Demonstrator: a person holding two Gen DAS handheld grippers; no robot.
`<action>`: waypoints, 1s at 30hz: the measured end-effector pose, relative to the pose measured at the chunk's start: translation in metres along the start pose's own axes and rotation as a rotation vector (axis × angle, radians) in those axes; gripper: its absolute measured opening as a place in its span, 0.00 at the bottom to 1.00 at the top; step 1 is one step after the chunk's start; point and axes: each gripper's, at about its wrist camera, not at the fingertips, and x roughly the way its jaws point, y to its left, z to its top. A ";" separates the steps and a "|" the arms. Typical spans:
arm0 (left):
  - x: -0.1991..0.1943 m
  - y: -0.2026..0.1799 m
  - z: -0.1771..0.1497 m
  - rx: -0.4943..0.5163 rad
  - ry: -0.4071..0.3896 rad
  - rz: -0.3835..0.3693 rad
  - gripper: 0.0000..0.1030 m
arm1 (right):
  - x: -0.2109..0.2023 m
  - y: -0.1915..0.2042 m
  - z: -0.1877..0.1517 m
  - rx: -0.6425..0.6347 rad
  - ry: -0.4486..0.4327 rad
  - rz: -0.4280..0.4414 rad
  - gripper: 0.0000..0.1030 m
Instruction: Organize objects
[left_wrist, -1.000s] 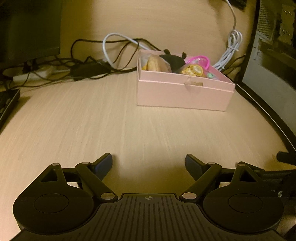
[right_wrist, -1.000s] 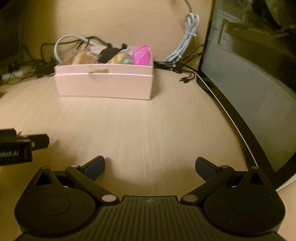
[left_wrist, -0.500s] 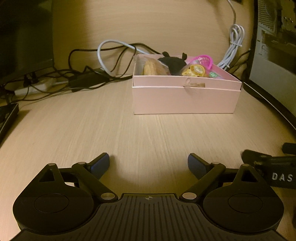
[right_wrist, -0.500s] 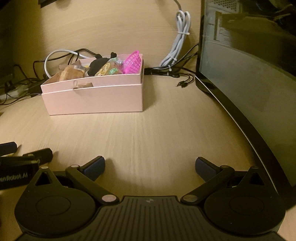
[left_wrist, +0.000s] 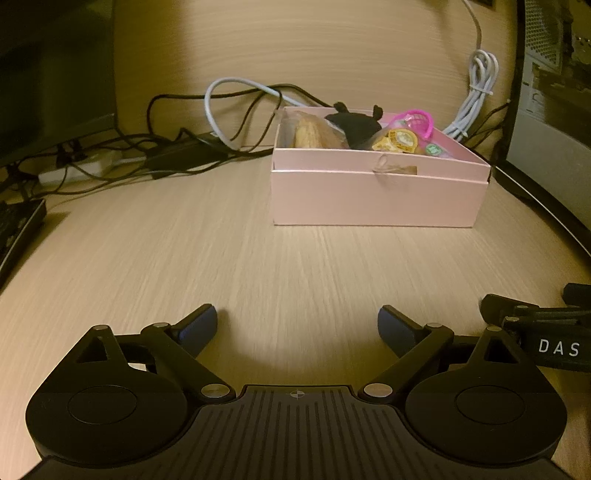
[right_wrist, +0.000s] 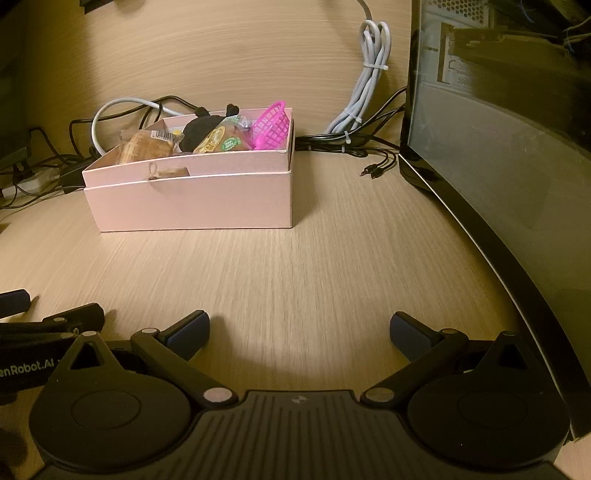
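A pink open box (left_wrist: 373, 199) stands on the wooden desk, well ahead of both grippers. It holds a pink toy basket (left_wrist: 415, 122), a black plush (left_wrist: 354, 123), a wrapped bread (left_wrist: 310, 131) and a yellow snack packet (left_wrist: 397, 140). My left gripper (left_wrist: 297, 317) hovers low over bare desk, its jaws opening wide with nothing between them. My right gripper (right_wrist: 300, 320) is open and empty too, with the box (right_wrist: 192, 203) ahead to its left. The two grippers are side by side: each shows at the edge of the other's view.
Black cables (left_wrist: 177, 155) and a white power strip (left_wrist: 77, 170) lie behind the box on the left. A tied grey cable bundle (right_wrist: 369, 74) hangs at the back. A dark computer case (right_wrist: 498, 147) borders the right side. A keyboard edge (left_wrist: 18, 229) shows far left.
The left gripper's jaws spread a little wider. In both views the box has swung to face the cameras more squarely, and each gripper has come further into the other's view.
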 end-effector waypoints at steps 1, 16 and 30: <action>0.000 0.000 0.000 0.000 0.000 -0.001 0.95 | 0.000 0.000 0.000 0.000 0.000 0.000 1.00; 0.001 0.000 0.001 -0.002 0.001 -0.006 0.95 | 0.000 -0.001 0.001 -0.001 -0.001 0.000 1.00; 0.000 0.000 0.002 -0.001 0.001 -0.006 0.95 | 0.000 0.000 0.001 -0.001 -0.001 0.000 1.00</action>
